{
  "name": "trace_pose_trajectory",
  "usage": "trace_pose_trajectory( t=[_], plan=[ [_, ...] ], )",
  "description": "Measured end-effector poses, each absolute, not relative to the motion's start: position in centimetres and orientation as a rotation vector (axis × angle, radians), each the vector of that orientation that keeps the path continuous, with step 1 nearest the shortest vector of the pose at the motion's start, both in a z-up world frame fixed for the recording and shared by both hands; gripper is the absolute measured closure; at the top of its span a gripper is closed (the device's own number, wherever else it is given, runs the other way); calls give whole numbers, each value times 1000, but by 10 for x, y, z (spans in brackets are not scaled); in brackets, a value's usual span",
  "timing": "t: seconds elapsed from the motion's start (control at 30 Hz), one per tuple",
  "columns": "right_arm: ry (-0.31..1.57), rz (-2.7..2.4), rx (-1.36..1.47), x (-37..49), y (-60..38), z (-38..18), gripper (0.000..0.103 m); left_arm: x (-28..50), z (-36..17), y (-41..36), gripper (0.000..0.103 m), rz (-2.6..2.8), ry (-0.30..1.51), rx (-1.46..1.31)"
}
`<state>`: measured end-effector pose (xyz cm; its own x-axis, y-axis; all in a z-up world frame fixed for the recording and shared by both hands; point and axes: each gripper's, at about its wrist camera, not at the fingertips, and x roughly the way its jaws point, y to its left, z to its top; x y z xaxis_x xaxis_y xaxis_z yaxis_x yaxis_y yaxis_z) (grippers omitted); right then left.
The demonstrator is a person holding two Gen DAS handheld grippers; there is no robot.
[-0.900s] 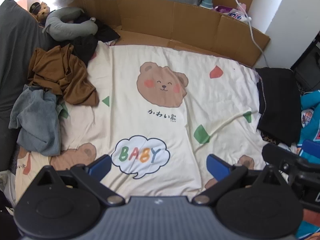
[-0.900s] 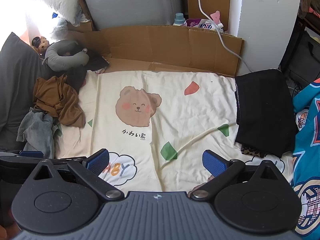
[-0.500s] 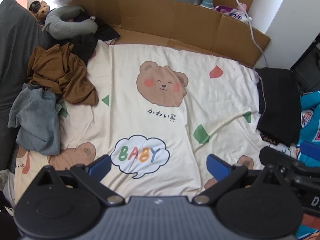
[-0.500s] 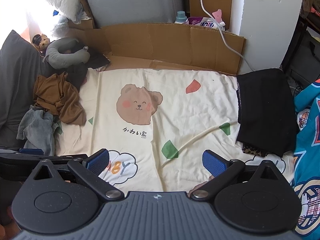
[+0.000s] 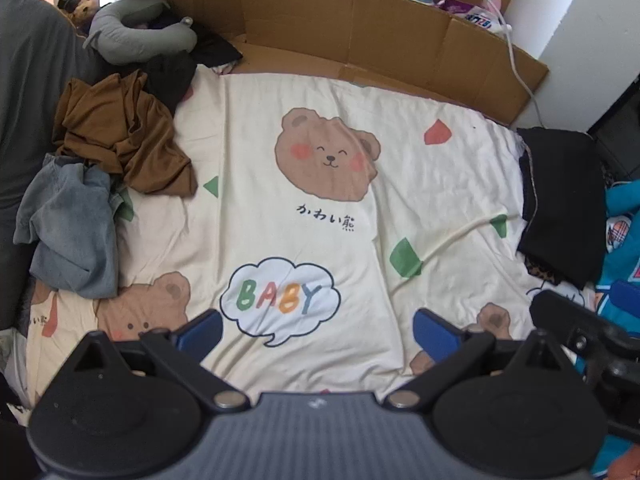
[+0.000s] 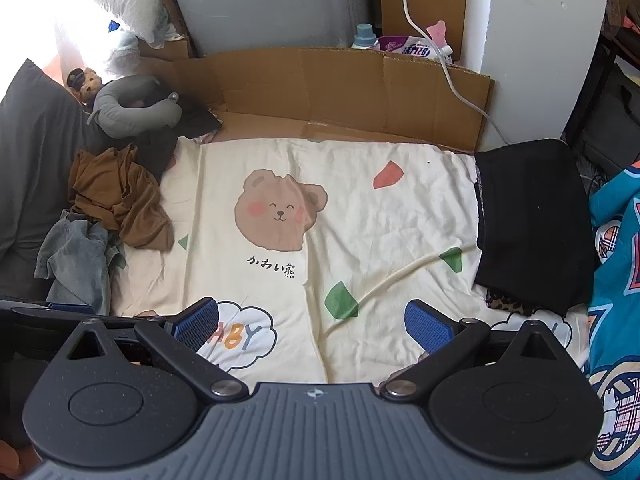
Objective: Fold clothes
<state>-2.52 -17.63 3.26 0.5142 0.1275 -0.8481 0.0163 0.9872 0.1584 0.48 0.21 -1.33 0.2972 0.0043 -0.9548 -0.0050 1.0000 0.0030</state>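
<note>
Left gripper (image 5: pixel 316 330) and right gripper (image 6: pixel 312 324), jaws wide apart and empty, hover over the bed's sheet (image 5: pixel 280 152); unfolded brown garment (image 5: pixel 120 136) waits upper left

Holding left gripper (image 5: pixel 318 330) and right gripper (image 6: pixel 312 322) side by side, near edge; both hanging level, blue pads (image 6: pixel 428 326) spread wide, gripping nothing.

Home bedroom: bear-print bedsheet (image 5: pixel 304 128), pillow (image 6: pixel 24 152).
</note>
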Motion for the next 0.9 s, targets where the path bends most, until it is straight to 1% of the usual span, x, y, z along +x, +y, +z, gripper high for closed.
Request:
trace_pose_trajectory(
  t=[0.9],
  plan=[
    [1041,61,153,-21,-176,30,1,6,-17,1,1,-16,1309,-23]
  ],
)
